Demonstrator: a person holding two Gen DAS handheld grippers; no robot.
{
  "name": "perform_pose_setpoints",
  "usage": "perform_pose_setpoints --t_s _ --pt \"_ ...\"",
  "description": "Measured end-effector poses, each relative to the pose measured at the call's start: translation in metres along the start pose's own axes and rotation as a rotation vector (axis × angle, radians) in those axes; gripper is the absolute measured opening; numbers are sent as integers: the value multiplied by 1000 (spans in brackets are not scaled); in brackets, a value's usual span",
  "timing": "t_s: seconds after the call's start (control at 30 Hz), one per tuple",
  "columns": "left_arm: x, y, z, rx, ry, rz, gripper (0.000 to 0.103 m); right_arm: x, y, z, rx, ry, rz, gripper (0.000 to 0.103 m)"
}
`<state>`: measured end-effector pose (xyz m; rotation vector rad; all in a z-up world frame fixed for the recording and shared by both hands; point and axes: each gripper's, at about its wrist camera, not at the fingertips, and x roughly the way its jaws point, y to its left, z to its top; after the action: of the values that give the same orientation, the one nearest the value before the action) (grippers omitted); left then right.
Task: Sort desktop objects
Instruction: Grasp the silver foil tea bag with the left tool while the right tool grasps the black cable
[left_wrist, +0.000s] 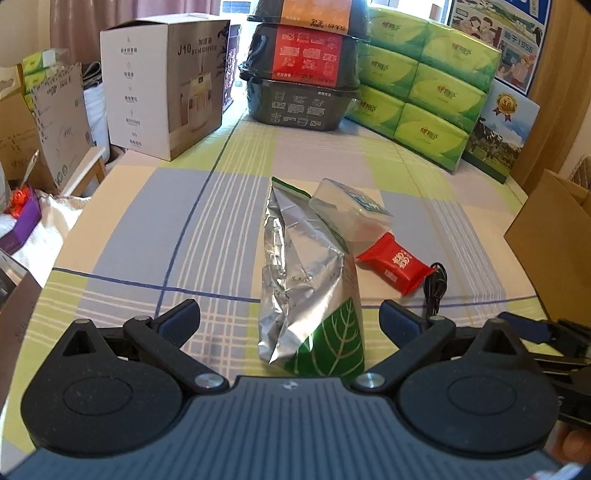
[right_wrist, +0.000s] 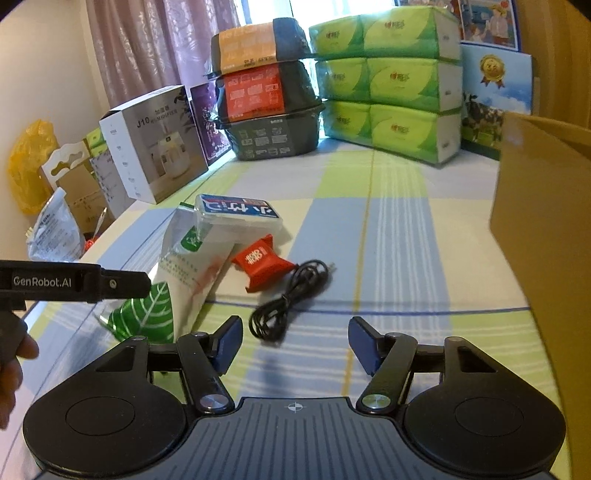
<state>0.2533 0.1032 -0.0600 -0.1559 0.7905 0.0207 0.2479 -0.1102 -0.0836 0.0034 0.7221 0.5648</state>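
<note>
A crumpled silver and green foil bag (left_wrist: 306, 280) (right_wrist: 184, 273) lies on the checked tablecloth. My left gripper (left_wrist: 290, 319) is open, its fingers on either side of the bag's green leaf end. A clear plastic box with a blue label (left_wrist: 351, 210) (right_wrist: 238, 214) leans on the bag's far end. Beside them lie a red snack packet (left_wrist: 395, 264) (right_wrist: 264, 264) and a coiled black cable (left_wrist: 436, 288) (right_wrist: 291, 295). My right gripper (right_wrist: 295, 341) is open above the cloth, just short of the cable, nothing between its fingers. The left gripper's body (right_wrist: 74, 282) shows at the left of the right wrist view.
A brown cardboard box (right_wrist: 543, 229) (left_wrist: 554, 236) stands at the right edge. At the back are a white humidifier box (left_wrist: 162, 85), stacked black food containers (left_wrist: 303, 66) and green tissue packs (left_wrist: 424, 85). Cartons and bags sit off the table's left side.
</note>
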Motion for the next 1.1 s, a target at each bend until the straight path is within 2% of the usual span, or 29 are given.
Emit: perform_pose_setpoints --t_s 0.37,0.6,0.9,0.93,1.03,1.1 --pt "14 3 2 -15 23 -2 101 34 17 1 -72 13 12 56" --pt "23 -2 -1 -4 38 -10 99 41 14 0 -89 28 -27 41" --pt "34 -8 -8 0 80 -22 75 38 10 -3 -117 39 -42 17" --pt "34 -9 -8 -4 82 -27 70 38 10 -3 -120 42 -40 16" --pt "33 -9 -9 -12 82 -33 65 36 7 -2 -121 52 -40 10" --pt "32 -8 -9 -24 79 -36 60 33 5 -3 -115 58 -43 10"
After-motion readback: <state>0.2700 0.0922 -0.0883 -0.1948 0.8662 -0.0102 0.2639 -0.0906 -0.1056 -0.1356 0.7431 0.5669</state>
